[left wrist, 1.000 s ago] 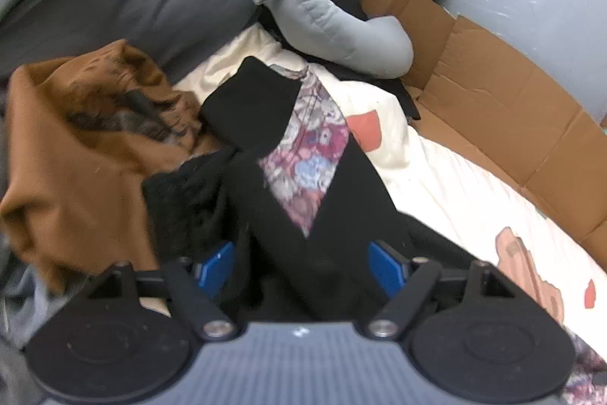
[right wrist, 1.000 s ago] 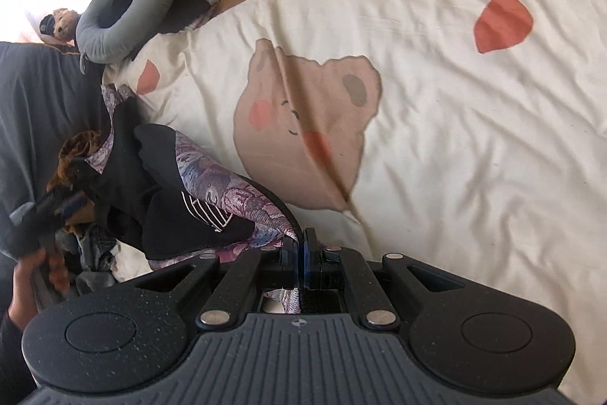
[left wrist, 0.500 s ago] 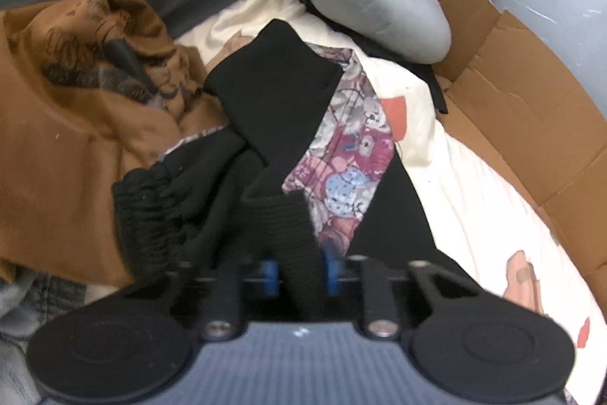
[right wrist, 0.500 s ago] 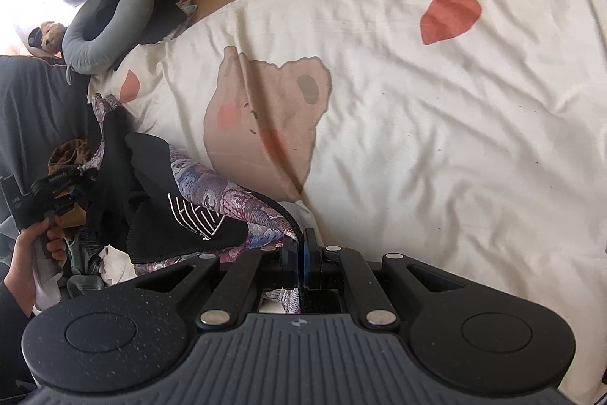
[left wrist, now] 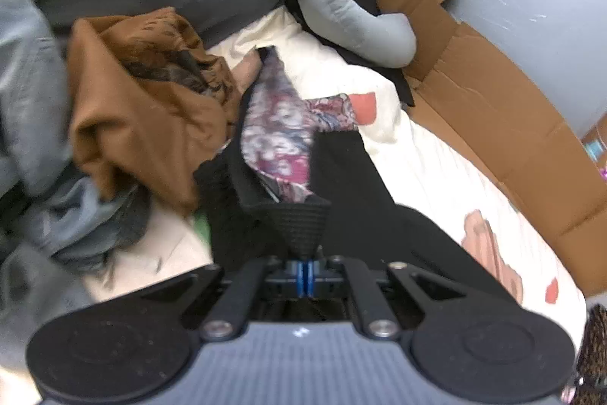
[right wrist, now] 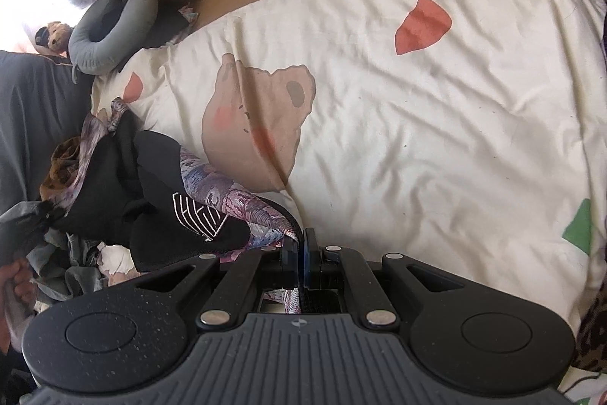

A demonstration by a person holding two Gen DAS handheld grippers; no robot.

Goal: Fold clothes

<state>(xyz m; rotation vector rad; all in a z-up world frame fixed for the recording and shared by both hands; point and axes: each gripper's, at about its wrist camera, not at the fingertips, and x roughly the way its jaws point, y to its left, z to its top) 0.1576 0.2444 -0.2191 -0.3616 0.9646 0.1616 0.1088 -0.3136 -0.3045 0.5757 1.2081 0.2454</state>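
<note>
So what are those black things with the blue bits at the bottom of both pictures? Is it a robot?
Not a robot. A person holds two pinching tools, one in each hand, and each tool carries a camera looking out along its fingers. One picture comes from the left gripper, the other from the right gripper.

Both look down on a cream bedsheet with bear and coloured patches. On it lies a black jacket with a flowery purple lining. Beside it sits a crumpled brown garment, and further off a grey curved cushion with brown cardboard along the edge.

Both tools are pinched shut on the jacket: the left one grips a black ribbed cuff, the right one grips an edge where the lining shows. The person is probably about to fold it.
</note>
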